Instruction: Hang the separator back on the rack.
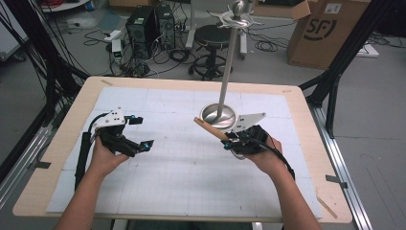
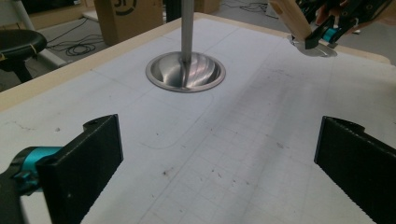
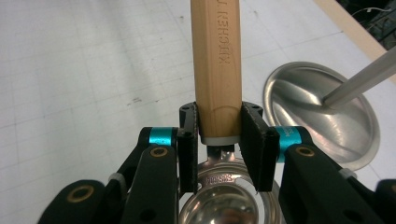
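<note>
A metal stand rises from a round dished base (image 1: 209, 115) (image 2: 163, 77) (image 3: 299, 88) at the centre of the white gridded mat, its pole (image 1: 228, 67) (image 2: 187, 28) (image 3: 359, 79) leaning slightly. My right gripper (image 1: 230, 140) (image 3: 219, 140) (image 2: 322, 33) is shut on the wooden handle (image 1: 209, 128) (image 3: 217, 60) (image 2: 290, 16) of a kitchen spoon, right where the wood meets the metal neck. The spoon's shiny bowl (image 3: 219, 207) hangs below the jaws, just in front of the stand base. My left gripper (image 1: 141, 132) (image 2: 217, 163) is open over the mat's left side with nothing between its jaws.
The mat (image 1: 182, 182) covers most of a wooden table (image 1: 62, 143). On the floor beyond the far edge are a stool (image 1: 210, 38), computer towers (image 1: 143, 28), cables and a cardboard box (image 1: 325, 33). Black frame legs stand at both sides.
</note>
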A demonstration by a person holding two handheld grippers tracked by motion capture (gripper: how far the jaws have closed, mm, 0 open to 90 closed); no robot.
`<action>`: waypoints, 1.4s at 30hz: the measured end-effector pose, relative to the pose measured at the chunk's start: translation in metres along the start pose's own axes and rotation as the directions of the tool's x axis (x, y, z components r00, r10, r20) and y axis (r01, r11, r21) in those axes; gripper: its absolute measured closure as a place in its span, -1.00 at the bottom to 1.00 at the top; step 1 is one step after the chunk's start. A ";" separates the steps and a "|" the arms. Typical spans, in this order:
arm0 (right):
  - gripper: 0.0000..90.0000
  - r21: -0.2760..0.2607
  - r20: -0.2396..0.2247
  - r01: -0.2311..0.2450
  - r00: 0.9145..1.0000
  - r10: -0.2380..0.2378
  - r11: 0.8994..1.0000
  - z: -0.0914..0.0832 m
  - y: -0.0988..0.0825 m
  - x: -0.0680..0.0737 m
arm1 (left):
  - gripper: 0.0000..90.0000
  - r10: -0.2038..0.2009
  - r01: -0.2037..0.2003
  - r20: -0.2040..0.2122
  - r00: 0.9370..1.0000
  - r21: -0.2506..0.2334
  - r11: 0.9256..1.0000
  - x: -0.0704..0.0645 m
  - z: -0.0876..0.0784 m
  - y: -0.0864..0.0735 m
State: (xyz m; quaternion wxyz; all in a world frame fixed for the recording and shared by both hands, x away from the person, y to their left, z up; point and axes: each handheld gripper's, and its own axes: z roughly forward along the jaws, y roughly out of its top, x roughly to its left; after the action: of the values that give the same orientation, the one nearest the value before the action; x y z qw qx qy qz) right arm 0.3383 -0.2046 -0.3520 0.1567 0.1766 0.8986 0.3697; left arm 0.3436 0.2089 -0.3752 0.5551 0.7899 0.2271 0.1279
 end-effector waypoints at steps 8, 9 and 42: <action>0.54 -0.053 -0.001 -0.022 1.000 0.022 0.998 -0.006 0.000 -0.004 | -0.96 -0.001 0.001 0.002 1.000 -0.001 1.000 0.000 0.000 0.000; 0.54 -0.060 0.000 -0.026 1.000 0.026 0.998 -0.007 0.000 -0.006 | -0.96 0.001 -0.001 0.002 1.000 0.001 1.000 0.000 0.000 0.000; 0.54 -0.356 0.106 -0.110 0.982 0.157 0.928 -0.081 0.010 -0.044 | -0.96 0.012 -0.011 0.026 1.000 -0.021 1.000 -0.002 -0.001 0.001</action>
State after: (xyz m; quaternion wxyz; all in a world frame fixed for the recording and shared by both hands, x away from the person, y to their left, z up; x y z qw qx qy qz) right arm 0.3457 -0.2666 -0.2830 0.2192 0.2310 0.7923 0.5205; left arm 0.3419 0.2083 -0.3739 0.5656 0.7869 0.2139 0.1234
